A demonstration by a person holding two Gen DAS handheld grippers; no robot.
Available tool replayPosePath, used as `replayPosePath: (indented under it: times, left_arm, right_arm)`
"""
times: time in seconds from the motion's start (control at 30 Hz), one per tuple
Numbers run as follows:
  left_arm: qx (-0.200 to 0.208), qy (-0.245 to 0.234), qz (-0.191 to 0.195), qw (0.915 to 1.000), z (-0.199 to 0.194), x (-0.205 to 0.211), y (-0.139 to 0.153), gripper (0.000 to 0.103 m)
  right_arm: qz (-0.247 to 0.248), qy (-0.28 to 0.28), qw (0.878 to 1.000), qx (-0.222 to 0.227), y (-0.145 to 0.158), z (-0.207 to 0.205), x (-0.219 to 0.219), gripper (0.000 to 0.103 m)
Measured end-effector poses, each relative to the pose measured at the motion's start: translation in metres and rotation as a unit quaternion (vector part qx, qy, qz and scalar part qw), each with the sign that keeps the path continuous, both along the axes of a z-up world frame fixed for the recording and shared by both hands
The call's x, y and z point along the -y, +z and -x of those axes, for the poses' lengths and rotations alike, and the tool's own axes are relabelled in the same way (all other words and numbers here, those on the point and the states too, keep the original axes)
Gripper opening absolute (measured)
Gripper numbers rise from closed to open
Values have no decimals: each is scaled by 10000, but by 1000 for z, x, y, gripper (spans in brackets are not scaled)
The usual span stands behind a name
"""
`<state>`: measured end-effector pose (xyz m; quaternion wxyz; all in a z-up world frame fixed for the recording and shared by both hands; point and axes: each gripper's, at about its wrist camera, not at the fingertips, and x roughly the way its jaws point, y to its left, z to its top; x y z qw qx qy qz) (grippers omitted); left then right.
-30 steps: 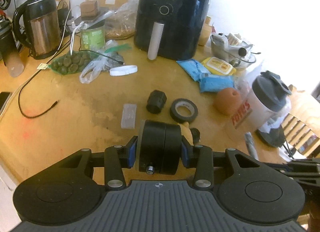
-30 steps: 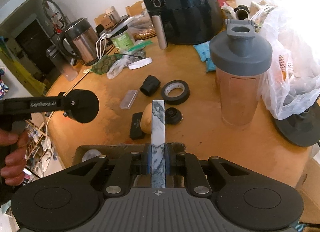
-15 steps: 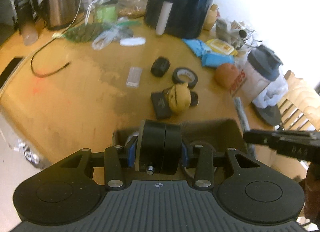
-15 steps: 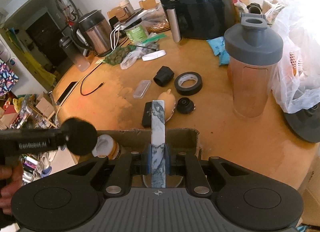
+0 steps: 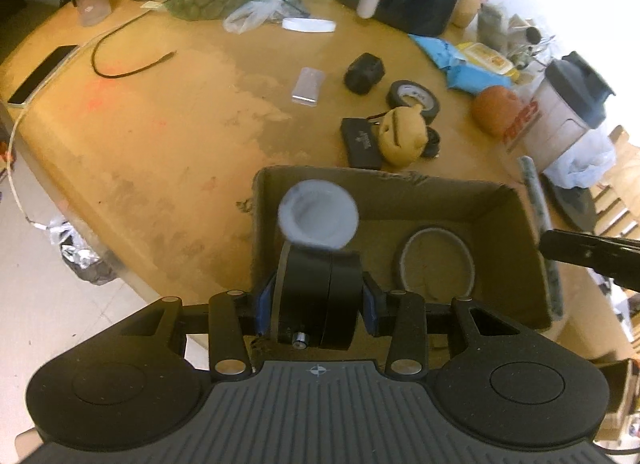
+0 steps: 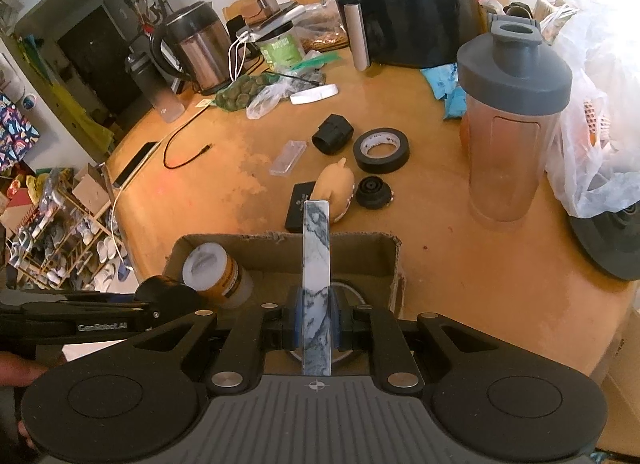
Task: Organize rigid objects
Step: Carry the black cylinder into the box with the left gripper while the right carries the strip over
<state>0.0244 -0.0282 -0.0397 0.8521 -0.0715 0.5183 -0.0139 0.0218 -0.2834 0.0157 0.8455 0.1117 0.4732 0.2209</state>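
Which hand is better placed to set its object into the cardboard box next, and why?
Left, probably. The left gripper holds the black disc low inside the cardboard box, beside the white-lidded jar. The right gripper grips the marbled bar and sits above the near edge.

A cardboard box (image 6: pixel 280 260) stands at the near edge of the worktop (image 6: pixel 460 264). In the box a jar (image 6: pixel 218 280) lies at the left and a ring (image 5: pixel 438 264) lies on the floor of the box to its right. Just behind the box sit a flat case (image 6: pixel 300 206), a toy (image 6: pixel 334 188) and a small cap (image 6: pixel 374 192). Behind those lie a roll of tape (image 6: pixel 382 150) and a clear case (image 6: pixel 288 152). A shaker bottle (image 6: pixel 514 120) stands to the right, and an air fryer (image 6: pixel 400 0) and a kettle (image 6: pixel 196 46) stand at the back.
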Motion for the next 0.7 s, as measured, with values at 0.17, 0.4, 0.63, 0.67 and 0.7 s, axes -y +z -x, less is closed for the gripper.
replayPosePath:
  times: [0.17, 0.4, 0.63, 0.67, 0.7]
  left_arm:
    - [131, 91, 90, 9998, 10, -4, 10, 47]
    - [204, 333, 229, 9990, 23, -7, 19, 48]
    - [267, 416, 161, 9986, 36, -5, 24, 48]
    - [273, 435, 162, 9985, 37, -5, 25, 48]
    - [277, 458, 165, 9984, 39, -6, 25, 48]
  right_arm:
    - [122, 149, 9998, -77, -2, 1, -2, 17]
    - [287, 253, 9991, -172, -3, -3, -7, 17]
    - [420, 226, 9984, -289, 2, -13, -12, 17]
    - [430, 217, 9984, -309, 4, -15, -12, 17]
    - [446, 199, 9983, -331, 5, -16, -14, 17]
